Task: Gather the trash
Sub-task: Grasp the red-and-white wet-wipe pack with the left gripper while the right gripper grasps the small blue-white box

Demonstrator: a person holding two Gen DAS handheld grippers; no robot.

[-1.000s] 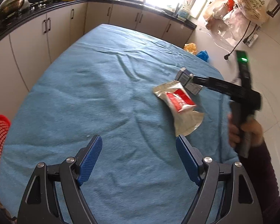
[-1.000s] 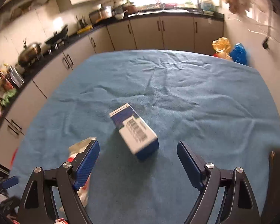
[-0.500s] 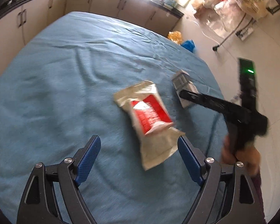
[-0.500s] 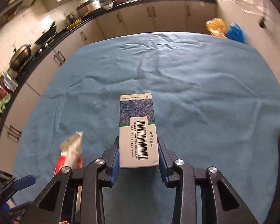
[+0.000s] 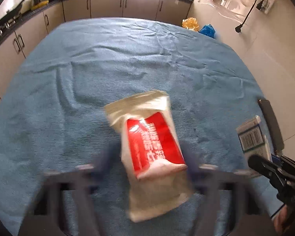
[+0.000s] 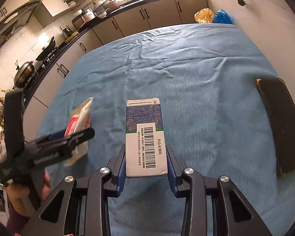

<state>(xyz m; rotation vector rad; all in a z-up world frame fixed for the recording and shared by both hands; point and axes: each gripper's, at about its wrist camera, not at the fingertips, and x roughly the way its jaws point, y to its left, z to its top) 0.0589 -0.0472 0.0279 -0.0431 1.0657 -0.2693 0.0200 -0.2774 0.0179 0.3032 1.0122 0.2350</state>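
right claw (image 6: 146, 169): my pads clamp the near end of the box (image 6: 145, 137), which lies on the blue tabletop (image 6: 206, 78).
left claw (image 5: 147, 169): blurred, just been closing around the red-and-white packet (image 5: 151, 143); contact i cannot tell.

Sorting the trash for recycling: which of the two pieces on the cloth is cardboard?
The box with the barcode, clamped in the right gripper. The other piece, the white-and-red packet, is a soft wrapper between the left gripper's blurred fingers.
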